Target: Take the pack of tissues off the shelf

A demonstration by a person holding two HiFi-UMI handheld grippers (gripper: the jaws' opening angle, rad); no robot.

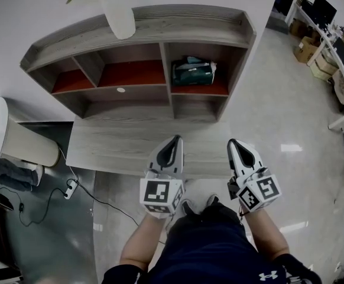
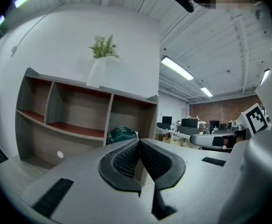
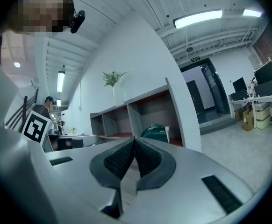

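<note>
Head view: the shelf (image 1: pixel 207 31) fills the upper middle of the frame, grey wood with red boards in its compartments. The pack of tissues (image 1: pixel 192 73), dark green, lies on the red board of the upper right compartment. A white vase (image 1: pixel 117 13) stands on the shelf's top at upper centre. Below, the left claw (image 1: pixel 175 138) and the right claw (image 1: pixel 236 142) are side by side over the wide wooden ledge (image 1: pixel 113 147) at the shelf's foot, both pointing toward the shelf and well short of the pack. A cable (image 1: pixel 95 200) runs over the floor at lower left.

Left gripper view: the left claw (image 2: pixel 139 141) is clenched, its dark ribbed pads (image 2: pixel 124 160) meeting at the tips with nothing between them. The pack of tissues (image 2: pixel 122 134) shows just above and left of the tips, in its compartment, apart from the claw. The vase (image 2: pixel 101 71) stands on the shelf top at upper left.

Right gripper view: the right claw (image 3: pixel 134 139) is likewise clenched and empty, pads (image 3: pixel 119 160) pressed together. The pack of tissues (image 3: pixel 155 133) sits just right of the tips, in the compartment nearest the shelf's end wall, untouched. A person (image 3: pixel 47 107) stands far off at the left edge.
</note>
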